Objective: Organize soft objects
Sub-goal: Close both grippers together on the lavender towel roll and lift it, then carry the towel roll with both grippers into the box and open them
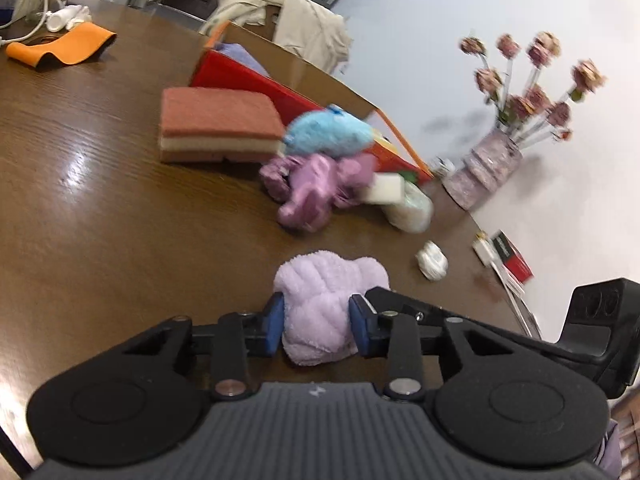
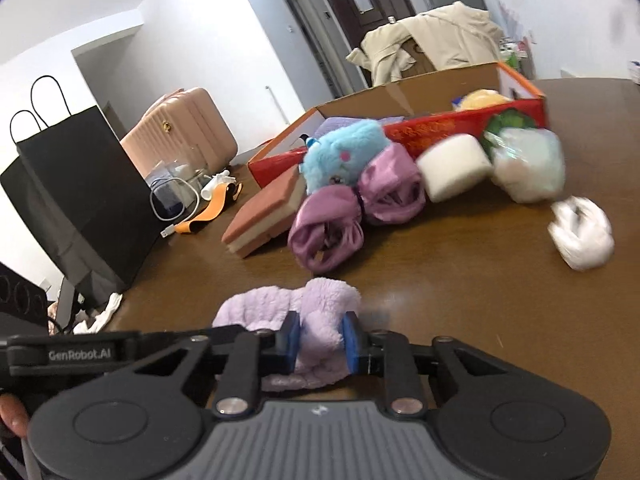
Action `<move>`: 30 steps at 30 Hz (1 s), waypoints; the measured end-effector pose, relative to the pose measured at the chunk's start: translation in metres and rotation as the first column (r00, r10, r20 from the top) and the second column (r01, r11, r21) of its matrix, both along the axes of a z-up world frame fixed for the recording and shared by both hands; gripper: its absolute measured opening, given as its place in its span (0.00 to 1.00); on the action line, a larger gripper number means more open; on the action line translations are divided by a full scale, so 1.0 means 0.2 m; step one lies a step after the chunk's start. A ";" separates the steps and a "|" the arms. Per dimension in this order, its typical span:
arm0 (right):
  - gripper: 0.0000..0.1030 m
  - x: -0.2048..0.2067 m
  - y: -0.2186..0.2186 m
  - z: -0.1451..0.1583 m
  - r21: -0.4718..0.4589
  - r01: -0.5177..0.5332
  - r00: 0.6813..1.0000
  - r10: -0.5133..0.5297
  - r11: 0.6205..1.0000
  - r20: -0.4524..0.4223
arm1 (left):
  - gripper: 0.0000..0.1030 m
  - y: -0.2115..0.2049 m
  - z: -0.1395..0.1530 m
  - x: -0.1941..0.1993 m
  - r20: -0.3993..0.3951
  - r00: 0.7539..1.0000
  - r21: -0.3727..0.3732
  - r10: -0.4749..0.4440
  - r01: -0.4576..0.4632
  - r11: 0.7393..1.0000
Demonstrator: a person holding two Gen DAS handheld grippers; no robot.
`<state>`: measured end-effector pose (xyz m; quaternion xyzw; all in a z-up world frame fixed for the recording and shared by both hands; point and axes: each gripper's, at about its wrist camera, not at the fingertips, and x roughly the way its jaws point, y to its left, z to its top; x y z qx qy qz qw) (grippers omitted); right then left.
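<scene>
A fluffy lilac cloth (image 1: 320, 280) (image 2: 276, 304) is gripped at both ends. My left gripper (image 1: 318, 316) is shut on one end and my right gripper (image 2: 320, 340) is shut on the other, just above the brown table (image 1: 100, 200). Beyond it lie a blue plush toy (image 1: 324, 132) (image 2: 344, 152), a shiny purple plush (image 1: 316, 188) (image 2: 348, 208), a brown layered sponge (image 1: 216, 124) (image 2: 264, 216), a white foam block (image 2: 452, 168) and a pale bundle (image 2: 528, 164). A red cardboard box (image 2: 432, 128) (image 1: 248, 76) stands behind them with soft items inside.
A white crumpled sock (image 2: 580, 232) (image 1: 432, 260) lies to the right. An orange strap (image 1: 60, 48), cables and a black paper bag (image 2: 76, 184) sit at the table's far side. A vase of flowers (image 1: 492, 160) and small boxes (image 1: 508, 256) stand near the edge.
</scene>
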<state>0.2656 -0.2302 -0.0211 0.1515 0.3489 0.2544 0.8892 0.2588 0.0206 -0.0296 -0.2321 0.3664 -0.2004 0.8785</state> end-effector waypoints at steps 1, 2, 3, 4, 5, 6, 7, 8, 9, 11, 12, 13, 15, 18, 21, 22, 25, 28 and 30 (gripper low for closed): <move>0.20 -0.06 -0.02 0.00 0.002 0.014 1.000 -0.014 1.000 -0.002 | 0.33 -0.02 0.01 -0.04 0.005 1.000 0.000 -0.016 0.016 1.000; 0.20 -0.11 -0.05 0.00 0.006 0.028 1.000 -0.028 1.000 -0.005 | 0.32 -0.04 0.02 -0.07 0.010 0.999 -0.001 -0.031 0.031 1.000; 0.19 -0.18 -0.07 0.01 0.010 0.041 0.999 -0.041 0.999 -0.005 | 0.32 -0.07 0.02 -0.12 0.017 0.998 0.000 -0.052 0.052 0.999; 0.19 -0.24 -0.10 0.01 0.011 0.056 0.998 -0.056 0.998 0.000 | 0.31 -0.10 0.03 -0.16 0.023 0.997 0.002 -0.069 0.069 0.998; 0.18 -0.30 -0.12 0.02 0.012 0.072 0.997 -0.072 0.997 0.008 | 0.31 -0.12 0.04 -0.20 0.029 0.996 0.002 -0.083 0.083 0.997; 0.18 -0.35 -0.14 0.02 0.012 0.082 0.996 -0.082 0.997 0.016 | 0.31 -0.14 0.04 -0.23 0.036 0.995 0.003 -0.096 0.096 0.995; 0.18 -0.39 -0.17 0.03 0.011 0.093 0.995 -0.093 0.996 0.025 | 0.31 -0.16 0.05 -0.25 0.044 0.993 0.004 -0.107 0.107 0.994; 0.18 -0.43 -0.19 0.04 0.013 0.104 0.994 -0.104 0.995 0.035 | 0.31 -0.18 0.06 -0.28 0.051 0.992 0.007 -0.114 0.114 0.993; 0.18 -0.46 -0.21 0.05 0.017 0.112 0.993 -0.112 0.994 0.043 | 0.31 -0.19 0.07 -0.29 0.058 0.991 0.012 -0.122 0.121 0.993; 0.18 -0.50 -0.23 0.07 0.022 0.127 0.990 -0.128 0.992 0.058 | 0.31 -0.22 0.10 -0.31 0.082 0.987 0.024 -0.136 0.134 0.991; 0.18 -0.51 -0.24 0.08 0.026 0.132 0.988 -0.134 0.991 0.071 | 0.31 -0.23 0.12 -0.32 0.095 0.986 0.030 -0.140 0.137 0.990; 0.18 -0.52 -0.26 0.09 0.030 0.135 0.987 -0.137 0.990 0.081 | 0.31 -0.23 0.14 -0.32 0.105 0.984 0.035 -0.143 0.140 0.990; 0.17 -0.53 -0.28 0.12 0.042 0.137 0.985 -0.140 0.990 0.102 | 0.30 -0.24 0.18 -0.31 0.119 0.982 0.034 -0.145 0.142 0.989; 0.17 -0.48 -0.29 0.22 0.047 0.134 0.979 -0.139 0.990 0.152 | 0.30 -0.25 0.31 -0.24 0.173 0.971 0.033 -0.165 0.161 0.986; 0.17 -0.35 -0.30 0.41 0.014 0.103 0.961 -0.103 0.995 0.258 | 0.30 -0.27 0.52 -0.10 0.297 0.935 0.067 -0.192 0.181 0.981; 0.17 -0.29 -0.30 0.47 0.002 0.096 0.952 -0.093 0.995 0.291 | 0.30 -0.28 0.59 -0.03 0.338 0.921 0.080 -0.195 0.178 0.981; 0.17 -0.02 -0.31 0.64 -0.029 0.091 0.936 -0.075 0.995 0.344 | 0.30 -0.31 0.72 0.23 0.383 0.903 0.092 -0.193 0.171 0.981; 0.17 0.33 -0.32 0.75 -0.015 0.077 0.948 -0.068 0.997 0.311 | 0.30 -0.31 0.80 0.53 0.370 0.912 0.079 -0.174 0.156 0.985; 0.17 0.58 -0.33 0.80 -0.004 0.072 0.957 -0.068 0.997 0.281 | 0.30 -0.30 0.83 0.77 0.337 0.928 0.062 -0.158 0.146 0.987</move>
